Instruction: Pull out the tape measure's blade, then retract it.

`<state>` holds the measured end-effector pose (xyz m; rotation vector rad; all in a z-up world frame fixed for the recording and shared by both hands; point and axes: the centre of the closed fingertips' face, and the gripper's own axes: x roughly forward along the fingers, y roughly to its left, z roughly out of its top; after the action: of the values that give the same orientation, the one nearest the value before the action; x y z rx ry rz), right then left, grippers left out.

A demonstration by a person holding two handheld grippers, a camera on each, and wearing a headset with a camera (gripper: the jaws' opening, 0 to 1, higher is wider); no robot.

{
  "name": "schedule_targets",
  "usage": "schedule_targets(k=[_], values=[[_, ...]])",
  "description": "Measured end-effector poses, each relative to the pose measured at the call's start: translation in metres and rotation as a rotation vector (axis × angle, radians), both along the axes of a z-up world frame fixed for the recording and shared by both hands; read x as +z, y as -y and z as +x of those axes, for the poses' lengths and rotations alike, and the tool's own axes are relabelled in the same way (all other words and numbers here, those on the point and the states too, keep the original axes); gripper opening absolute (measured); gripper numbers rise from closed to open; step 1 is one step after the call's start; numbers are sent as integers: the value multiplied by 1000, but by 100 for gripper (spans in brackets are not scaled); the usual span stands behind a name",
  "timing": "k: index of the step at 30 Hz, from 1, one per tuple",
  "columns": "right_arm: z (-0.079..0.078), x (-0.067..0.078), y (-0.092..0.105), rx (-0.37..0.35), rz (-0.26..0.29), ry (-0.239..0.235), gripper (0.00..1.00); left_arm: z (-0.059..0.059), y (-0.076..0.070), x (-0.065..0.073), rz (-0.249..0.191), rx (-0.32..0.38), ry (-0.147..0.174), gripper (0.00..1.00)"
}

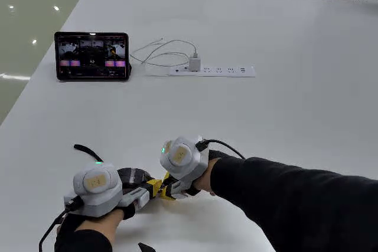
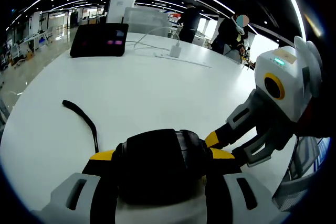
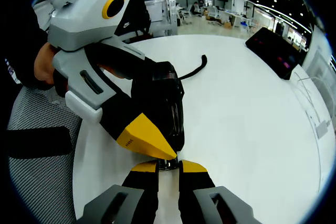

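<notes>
A black tape measure [image 1: 133,176] rests on the white table [image 1: 248,116] near its front edge. My left gripper [image 1: 147,188] is shut on it, and in the left gripper view the case [image 2: 157,163] sits between the yellow-tipped jaws. My right gripper [image 1: 167,189] comes in from the right, with its tips meeting the case's front. In the right gripper view its jaws [image 3: 168,167] are pinched on the small blade tip [image 3: 168,163] at the mouth of the case [image 3: 163,103]. No blade length shows drawn out. The case's wrist strap [image 2: 84,119] trails on the table.
A tablet [image 1: 92,56] with a lit screen stands at the back left. A white power strip [image 1: 212,70] with a charger and looped cable lies beside it. The table's left edge [image 1: 35,81] drops to a glossy floor. People stand beyond the far end.
</notes>
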<state>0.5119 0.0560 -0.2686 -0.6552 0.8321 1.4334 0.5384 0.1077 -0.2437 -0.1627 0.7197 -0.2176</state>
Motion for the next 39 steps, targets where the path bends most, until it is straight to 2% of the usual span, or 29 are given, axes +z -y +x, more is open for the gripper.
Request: schedule_targets(k=[18, 25, 31, 39], values=[[-2, 0, -3, -1, 11, 9, 10, -1, 2, 0, -3, 1, 3, 64], [-3, -1, -3, 17, 11, 37, 11, -2, 4, 0, 8, 6, 18, 65], [-3, -1, -3, 12, 7, 67, 12, -1, 4, 0, 15, 4, 14, 66], [-1, 1, -3, 24, 5, 73, 12, -1, 3, 2, 5, -9, 13, 65]])
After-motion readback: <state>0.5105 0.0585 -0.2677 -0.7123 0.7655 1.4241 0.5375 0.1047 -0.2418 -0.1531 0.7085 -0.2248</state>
